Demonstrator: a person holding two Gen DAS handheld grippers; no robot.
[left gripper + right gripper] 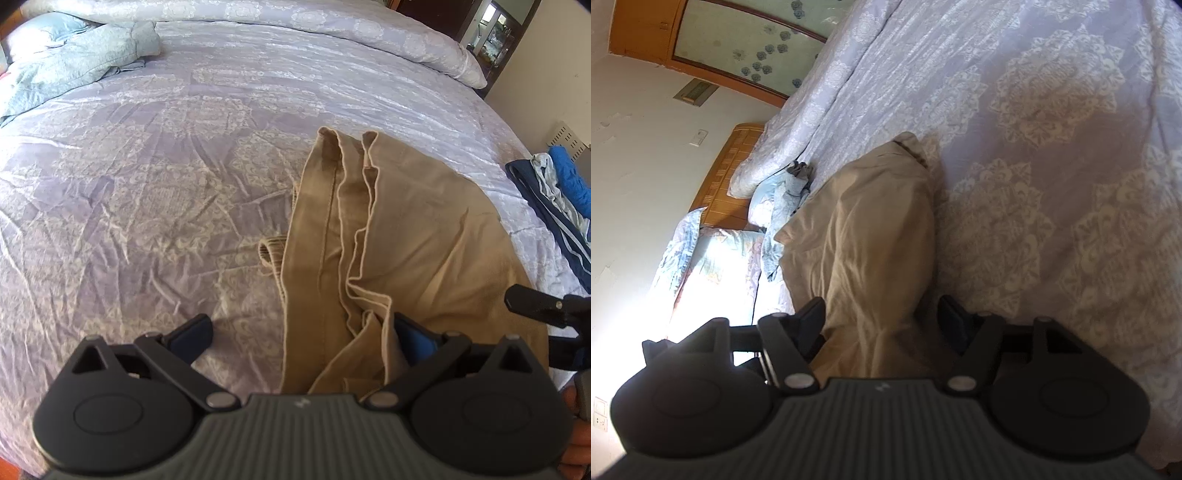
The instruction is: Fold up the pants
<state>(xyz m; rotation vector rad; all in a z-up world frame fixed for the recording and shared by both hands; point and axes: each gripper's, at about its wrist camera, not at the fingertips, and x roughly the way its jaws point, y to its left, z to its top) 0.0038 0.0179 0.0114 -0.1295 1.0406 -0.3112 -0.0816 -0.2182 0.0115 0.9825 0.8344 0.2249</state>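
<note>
On the bed [147, 192] the tan pants [406, 229] lie folded; left tongs [303, 328] spread wide, right tongs [882, 317] let go too, fabric loose between both.

The left tool [301, 330] has a ribbed dark grey body, two round black housings, black link arms with silver rivets and blue pads on its fingers [415, 338]. The right tool [882, 319] is built the same, with dark fingers [812, 317].
</note>
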